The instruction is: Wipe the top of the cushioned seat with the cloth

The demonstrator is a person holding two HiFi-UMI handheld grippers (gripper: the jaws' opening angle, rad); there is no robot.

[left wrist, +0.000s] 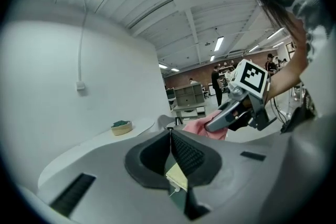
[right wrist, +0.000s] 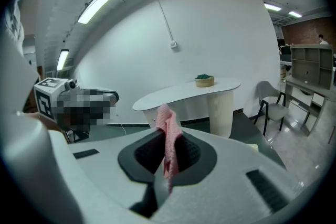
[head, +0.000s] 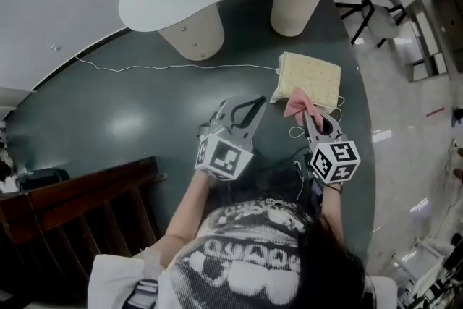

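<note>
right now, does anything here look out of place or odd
A thin white cord trails loose across the dark floor up to the cushioned seat, a possible snag. Otherwise nothing stands out; the right claw grips the pink cloth.

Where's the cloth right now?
In the head view, right of centre: the cloth is clamped in the right gripper, by the near edge of the seat.

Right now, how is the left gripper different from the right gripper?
The right gripper has its fingers shut on the pink cloth. The left gripper has its fingers shut on nothing. The right gripper's tip sits by the near edge of the cushioned seat, while the left gripper is off to the seat's side, over the dark floor. Both carry a marker cube.
</note>
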